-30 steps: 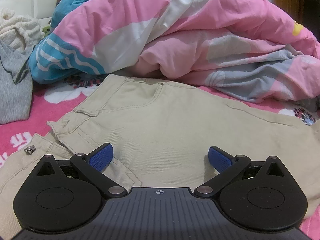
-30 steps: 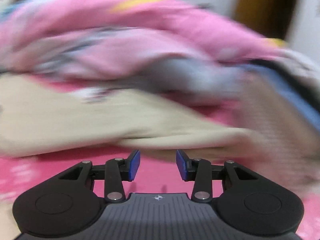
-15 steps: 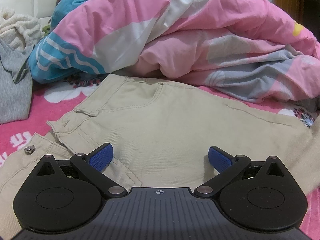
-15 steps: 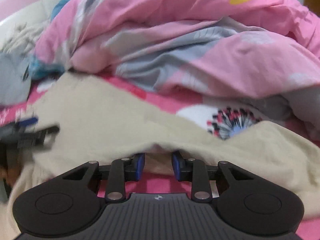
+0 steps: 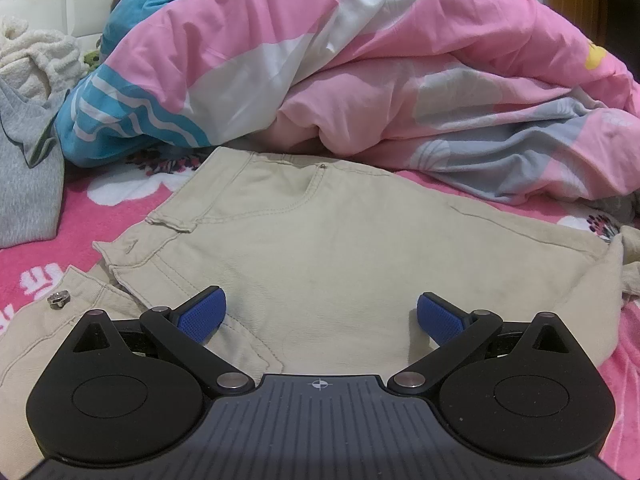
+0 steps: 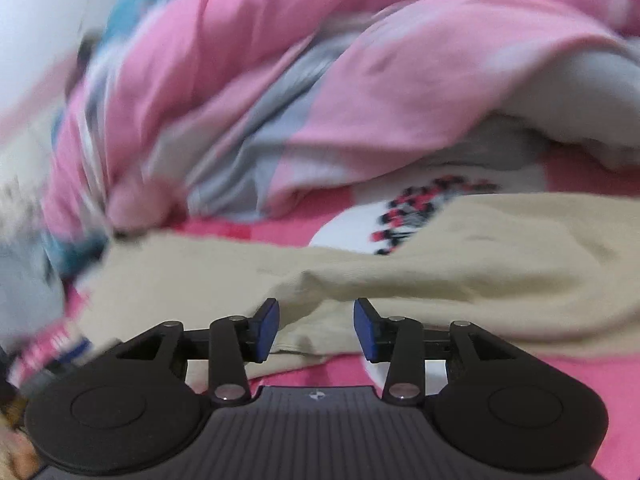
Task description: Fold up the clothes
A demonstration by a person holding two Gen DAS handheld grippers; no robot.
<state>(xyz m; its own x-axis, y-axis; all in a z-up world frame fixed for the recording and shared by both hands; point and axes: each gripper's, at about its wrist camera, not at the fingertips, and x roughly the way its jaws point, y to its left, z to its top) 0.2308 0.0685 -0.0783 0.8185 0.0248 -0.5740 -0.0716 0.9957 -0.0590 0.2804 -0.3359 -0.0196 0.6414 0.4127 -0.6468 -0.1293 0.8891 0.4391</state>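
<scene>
Ahead of the left tool (image 5: 319, 314), spread wide and gripping nothing: beige trousers (image 5: 340, 256), laid flat on the pink bed sheet (image 5: 120, 204), waistband toward the tool's left, long axis running left to right across its view.

Between the pads of the right tool (image 6: 315, 329): a folded edge of the trouser leg (image 6: 400, 272). Jaws have just been opening, half-spread; pads not pressing the cloth.

Nearer hand for the leg end: right, by judgement.

Beyond both tools: pink quilt (image 5: 400, 80), heaped; grey garment (image 5: 28, 184) far left.

Containers: none visible.
</scene>
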